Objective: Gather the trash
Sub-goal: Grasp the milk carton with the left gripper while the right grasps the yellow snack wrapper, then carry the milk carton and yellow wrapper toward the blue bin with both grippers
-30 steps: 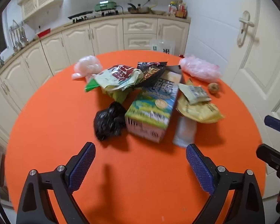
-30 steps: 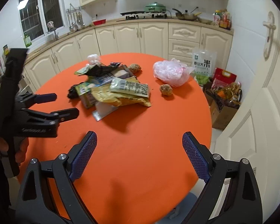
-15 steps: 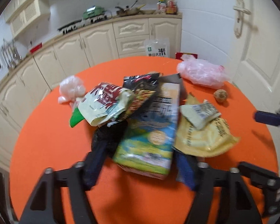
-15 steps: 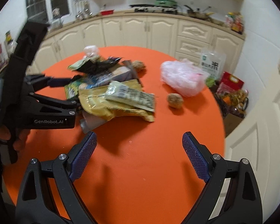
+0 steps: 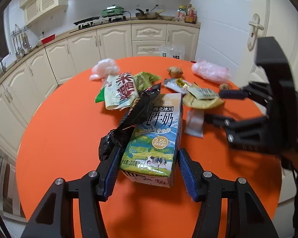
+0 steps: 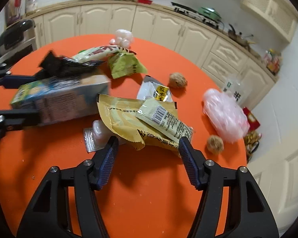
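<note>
A milk carton lies on the round orange table amid a pile of trash. My left gripper straddles the carton's near end; its jaws look closed against the carton's sides. A black wrapper lies on the carton and a black bag sits beside it. My right gripper is open, its fingers either side of the yellow snack wrappers. The carton and left gripper show at left in the right wrist view. The right gripper shows in the left wrist view.
A pink plastic bag, two walnuts, a green wrapper, a clear packet and a white bag lie on the table. Kitchen cabinets stand behind. A door is at the right.
My left gripper moved forward and narrowed around the milk carton. My right gripper moved in over the yellow wrappers and narrowed its opening.
</note>
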Demonstrator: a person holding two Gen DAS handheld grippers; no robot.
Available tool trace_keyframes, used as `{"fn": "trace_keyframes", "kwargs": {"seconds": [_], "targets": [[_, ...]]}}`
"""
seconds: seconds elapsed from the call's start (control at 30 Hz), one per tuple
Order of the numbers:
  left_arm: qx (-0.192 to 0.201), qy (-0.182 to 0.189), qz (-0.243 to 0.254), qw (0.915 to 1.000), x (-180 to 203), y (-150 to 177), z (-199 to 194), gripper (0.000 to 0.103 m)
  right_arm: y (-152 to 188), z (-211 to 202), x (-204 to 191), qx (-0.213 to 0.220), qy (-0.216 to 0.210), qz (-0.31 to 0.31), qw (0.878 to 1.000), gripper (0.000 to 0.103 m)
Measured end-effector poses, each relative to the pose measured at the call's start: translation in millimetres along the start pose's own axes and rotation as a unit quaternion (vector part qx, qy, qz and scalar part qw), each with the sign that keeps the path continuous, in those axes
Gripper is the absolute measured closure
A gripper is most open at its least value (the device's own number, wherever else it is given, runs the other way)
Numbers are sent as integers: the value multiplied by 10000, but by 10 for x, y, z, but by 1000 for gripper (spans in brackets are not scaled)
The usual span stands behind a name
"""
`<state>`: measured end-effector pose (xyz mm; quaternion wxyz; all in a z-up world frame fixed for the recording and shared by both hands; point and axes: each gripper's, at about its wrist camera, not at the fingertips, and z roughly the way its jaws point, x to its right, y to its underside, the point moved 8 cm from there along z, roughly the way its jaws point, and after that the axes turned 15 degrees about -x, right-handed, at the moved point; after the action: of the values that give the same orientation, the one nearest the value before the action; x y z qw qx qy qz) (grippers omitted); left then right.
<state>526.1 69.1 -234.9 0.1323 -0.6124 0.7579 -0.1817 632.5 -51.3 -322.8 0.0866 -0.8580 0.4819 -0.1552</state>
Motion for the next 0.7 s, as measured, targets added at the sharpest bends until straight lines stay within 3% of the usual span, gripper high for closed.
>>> {"fn": "trace_keyframes", "kwargs": {"seconds": [0.17, 0.2, 0.27, 0.3, 0.4, 0.57, 0.7], "targets": [[11, -104, -7, 9999, 13, 22, -60, 45, -45, 65, 23, -68, -220, 38, 9997, 59], [11, -121, 9, 9999, 40, 6, -53, 44, -38, 55, 29, -72, -243, 74, 9997, 66], [-46, -94, 52, 9999, 93, -13, -7, 44, -1, -4, 21, -9, -471, 215, 9987, 89], [-95, -60, 57, 9999, 115, -19, 27, 45, 25, -65, -4, 68, -750, 307, 9967, 97], [-84, 12, 74, 9999, 153, -5, 41, 56, 90, -149, -53, 104, -1022, 385, 9940, 98], [-61, 459, -80, 9989, 149, 155, -116, 57, 262, -297, -80, 131, -1283, 626, 9897, 98], [60, 364, -64, 9993, 124, 394, -358, 57, 438, -471, -150, 76, -1427, 773, 9867, 98]]}}
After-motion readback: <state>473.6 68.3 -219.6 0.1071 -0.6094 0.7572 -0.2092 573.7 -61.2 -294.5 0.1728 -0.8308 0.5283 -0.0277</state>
